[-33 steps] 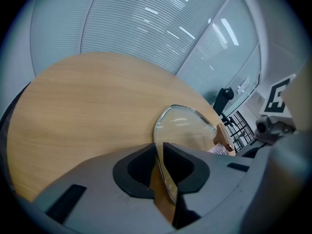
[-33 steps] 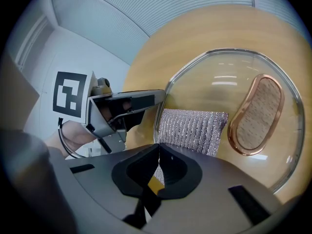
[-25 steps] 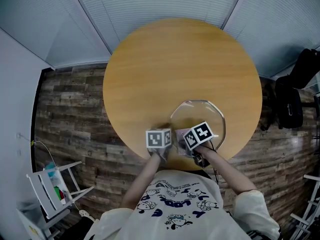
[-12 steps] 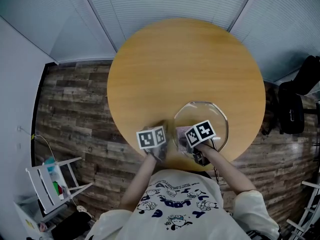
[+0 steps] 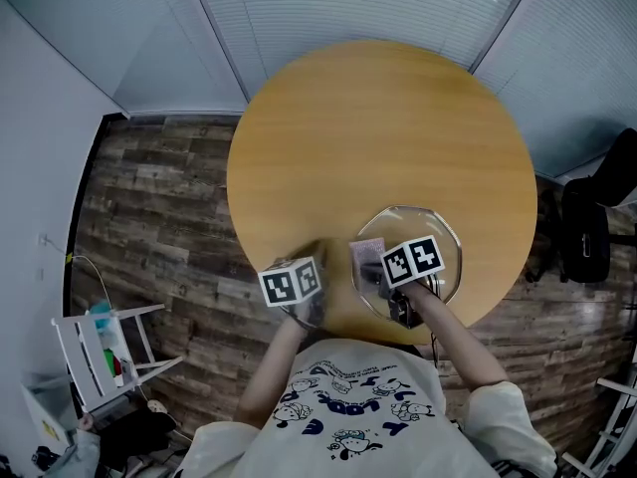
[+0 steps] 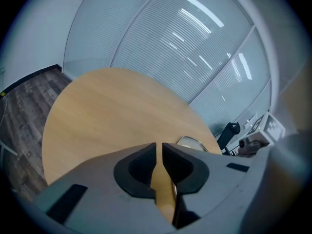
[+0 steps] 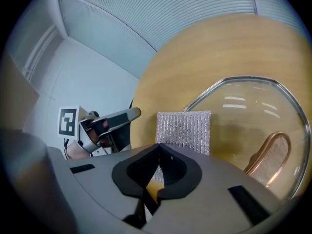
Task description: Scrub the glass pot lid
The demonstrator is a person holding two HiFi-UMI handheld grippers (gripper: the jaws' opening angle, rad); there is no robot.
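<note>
— Lid position?
— Glass pot lid lies flat on the table, ahead-right of the right gripper, jaws together. Scrub pad just ahead, at the lid's rim.
— Left gripper?
— Jaws together, nothing between; lid ahead-right.

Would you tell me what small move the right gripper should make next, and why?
Probably open the right gripper and lower it onto the near edge of the silver scrub pad. Its jaws are together with nothing held, and the pad lies flat just ahead of them, at the edge of the glass pot lid.
</note>
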